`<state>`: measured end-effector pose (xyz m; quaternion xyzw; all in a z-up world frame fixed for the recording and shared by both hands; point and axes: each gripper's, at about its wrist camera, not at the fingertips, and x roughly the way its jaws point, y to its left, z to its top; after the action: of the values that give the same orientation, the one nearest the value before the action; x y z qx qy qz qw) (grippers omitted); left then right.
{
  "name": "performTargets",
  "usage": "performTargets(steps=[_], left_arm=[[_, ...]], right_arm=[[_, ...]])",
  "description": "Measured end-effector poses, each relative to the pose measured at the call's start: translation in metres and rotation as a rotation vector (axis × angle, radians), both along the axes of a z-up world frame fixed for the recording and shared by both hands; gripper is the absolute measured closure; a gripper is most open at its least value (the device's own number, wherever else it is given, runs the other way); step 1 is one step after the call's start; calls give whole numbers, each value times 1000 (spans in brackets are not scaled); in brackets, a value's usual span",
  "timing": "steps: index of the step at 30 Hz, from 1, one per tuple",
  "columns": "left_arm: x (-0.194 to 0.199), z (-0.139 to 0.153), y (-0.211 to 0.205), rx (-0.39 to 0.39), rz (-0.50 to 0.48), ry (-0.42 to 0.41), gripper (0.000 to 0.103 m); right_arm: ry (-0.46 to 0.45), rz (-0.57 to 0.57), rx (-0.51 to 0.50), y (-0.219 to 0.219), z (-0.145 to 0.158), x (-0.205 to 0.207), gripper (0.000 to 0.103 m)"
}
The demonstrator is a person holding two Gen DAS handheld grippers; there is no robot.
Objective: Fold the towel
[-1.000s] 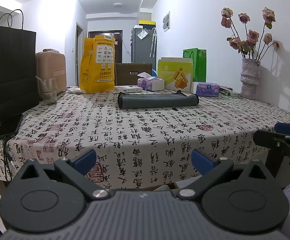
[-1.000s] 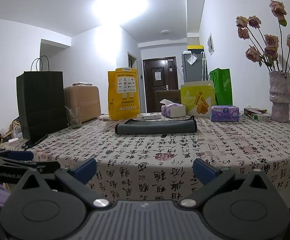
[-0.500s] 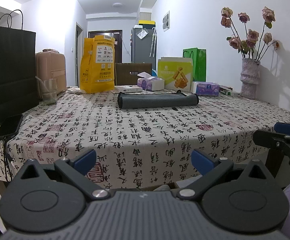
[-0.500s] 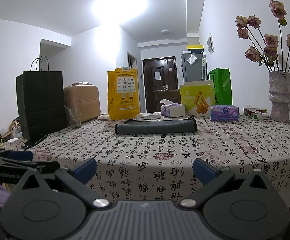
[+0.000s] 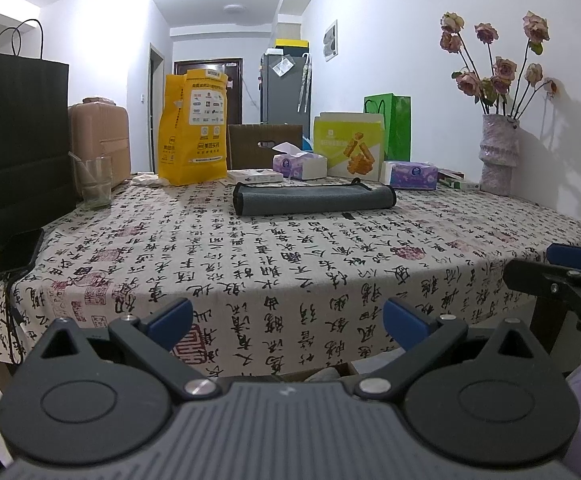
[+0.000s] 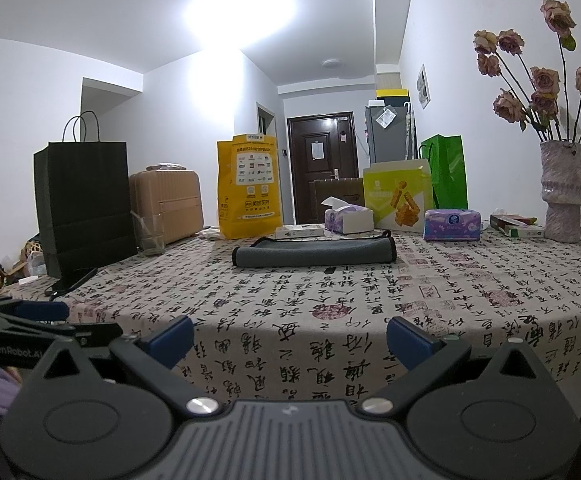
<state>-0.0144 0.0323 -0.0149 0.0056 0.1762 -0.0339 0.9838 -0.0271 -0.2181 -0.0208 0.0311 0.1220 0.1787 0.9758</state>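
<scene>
We see a table [image 5: 330, 264] under a calligraphy-print cloth, with the grey folded towel [image 5: 313, 199] lying mid-table. Behind it stand tissue boxes [image 5: 299, 164], a yellow bag [image 5: 193, 138] and a vase [image 5: 497, 154]; a black bag [image 5: 16, 152], glass [image 5: 95, 182] and phone [image 5: 16, 254] sit on the left.

Black bag [image 5: 14, 148] cut off left.
</scene>
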Motion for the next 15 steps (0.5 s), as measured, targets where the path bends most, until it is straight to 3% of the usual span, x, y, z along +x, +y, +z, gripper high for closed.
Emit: performTargets(steps=[15], left_arm=[[0,0,-1,1,-2,0,0]], right_arm=[[-2,-2,0,1,0,0,0]])
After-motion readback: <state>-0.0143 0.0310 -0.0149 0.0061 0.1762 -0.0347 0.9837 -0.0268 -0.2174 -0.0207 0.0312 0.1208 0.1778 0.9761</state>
